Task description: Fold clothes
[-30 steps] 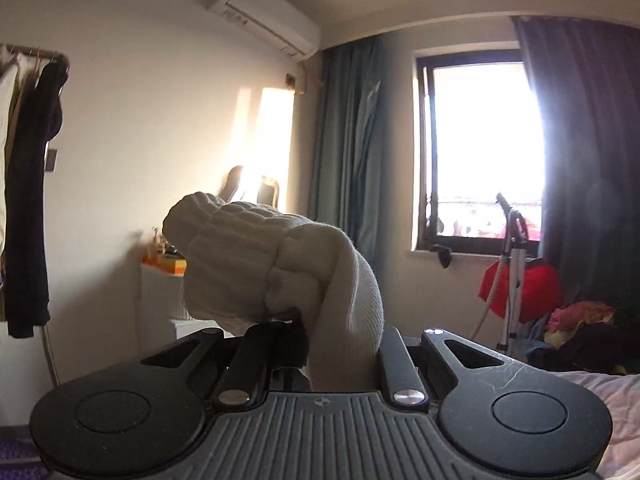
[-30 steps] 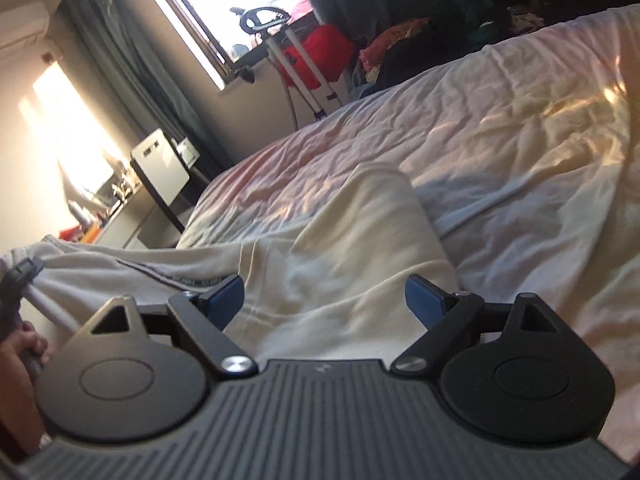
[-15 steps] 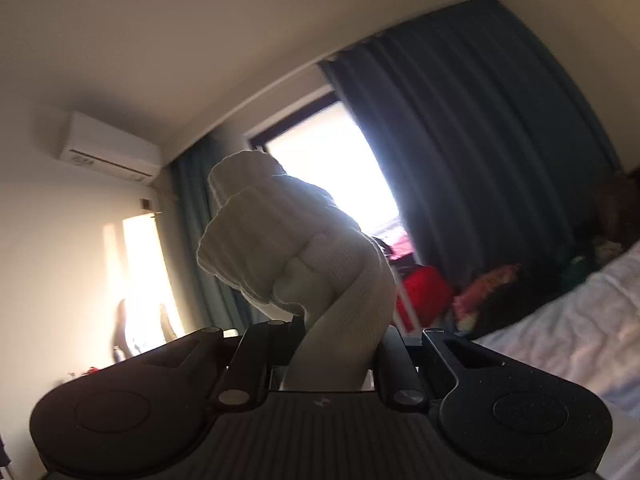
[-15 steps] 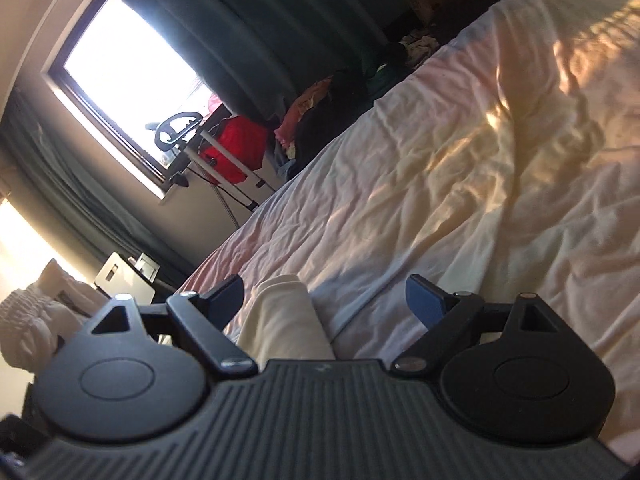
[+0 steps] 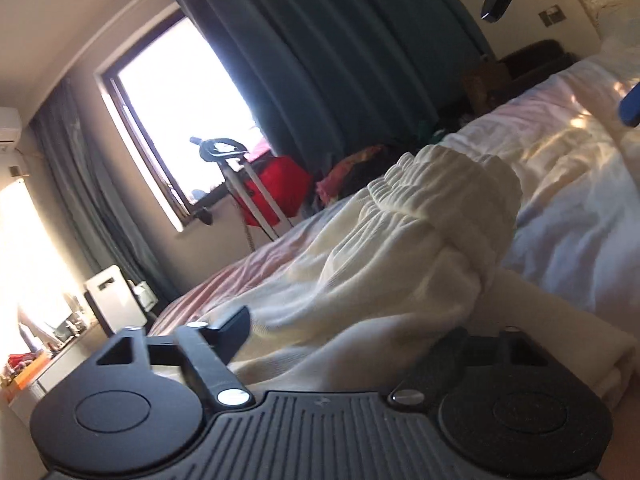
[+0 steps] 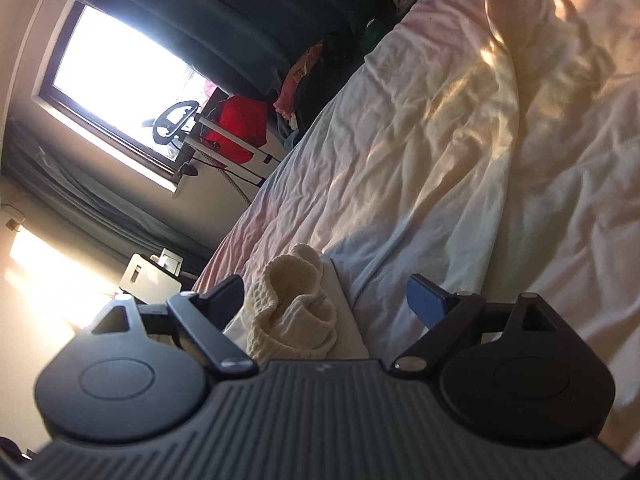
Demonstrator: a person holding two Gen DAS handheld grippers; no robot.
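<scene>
From the left wrist camera, the left gripper (image 5: 344, 328) has its jaws spread wide, and the cream garment (image 5: 400, 248) lies heaped between and ahead of them on the bed (image 5: 568, 184); only the left finger (image 5: 230, 326) shows clearly, the right one being mostly buried under the cloth, so whether any fabric touches it cannot be told. This view sits close enough to show the garment's make: a ribbed, gathered elastic band (image 5: 436, 184) curls over the top of the heap, with smoother knit falling in soft folds below and a flat folded layer (image 5: 560, 320) under it at the right. It also catches a blue finger pad (image 5: 630, 106) of the other tool at the right edge. Behind stand the window (image 5: 180, 112), a dark teal curtain (image 5: 340, 52) and a red bag (image 5: 280, 184) on a stand. The right wrist camera shows what the first does not: the broad, wrinkled, sunlit spread of the bed (image 6: 460, 120) running off well beyond the garment. Here the right gripper (image 6: 328, 300) is likewise wide apart and holds nothing; the garment (image 6: 292, 308) lies small and bunched just by its left finger, the ribbed band looped in a ring over a flat pale fold (image 6: 348, 320).
</scene>
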